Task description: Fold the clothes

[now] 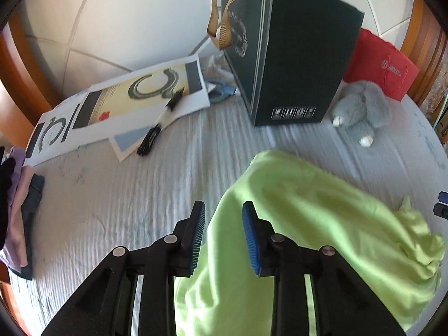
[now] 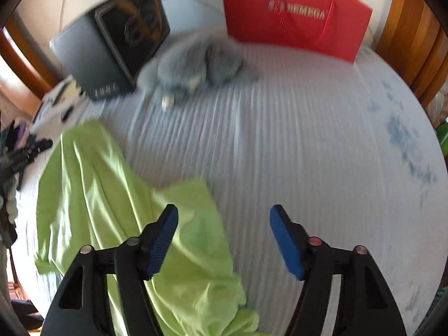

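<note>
Lying rumpled on the bed [image 2: 308, 128] — one green garment [image 1: 294, 224], two open-jawed tools.

Bed [image 1: 156, 193] is covered w/ a pale ribbed sheet, blue-stained at the right edge. Lime-green garment [image 1: 313, 224] is spread crumpled on it. Dark green gift bag [image 1: 294, 64] and red paper bag [image 2: 294, 16] are stood upright by the headboard, grey plush toy [image 1: 361, 109] laid btwn them. Printed sheets [image 1: 117, 100] w/ a black pen [image 1: 159, 123] on top are laid at left, folded clothes [image 1: 19, 212] stacked at the left edge.
</note>
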